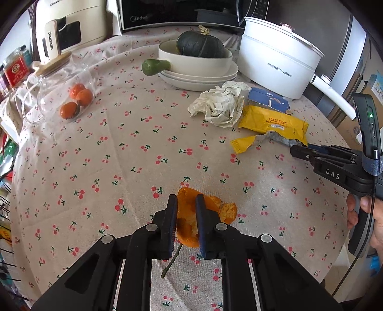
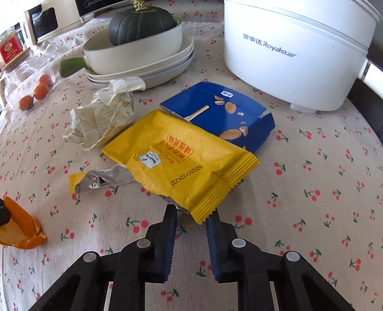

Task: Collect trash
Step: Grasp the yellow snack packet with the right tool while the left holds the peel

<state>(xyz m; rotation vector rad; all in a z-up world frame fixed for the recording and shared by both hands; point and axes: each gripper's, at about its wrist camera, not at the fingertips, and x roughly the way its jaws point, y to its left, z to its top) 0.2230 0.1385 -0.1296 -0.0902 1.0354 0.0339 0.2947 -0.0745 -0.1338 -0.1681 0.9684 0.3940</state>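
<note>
Left tongs [image 1: 186, 210] pinching orange peel [image 1: 189, 215], right tongs [image 2: 191, 215] gripping yellow wrapper [image 2: 182, 158], blue box [image 2: 225, 114] behind

A cream tablecloth printed with small red cherries [image 1: 119, 153] covers the table. Toward the back, a dark green squash with a dry stem [image 1: 199, 44] sits in a cream ceramic pan with a green handle [image 1: 191, 63], which rests on a stack of shallow white plates [image 1: 198, 77]. Just right of them stands a white Royalstar electric pot with a lid [image 1: 275, 64]. On the left lies a clear glass jar with a wooden lid [image 1: 51, 82], tipped on its side, holding three small orange fruits [image 1: 76, 99]. Behind stands a black Midea microwave [image 1: 177, 13], and left of it a cream Changhong appliance [image 1: 67, 26].
</note>
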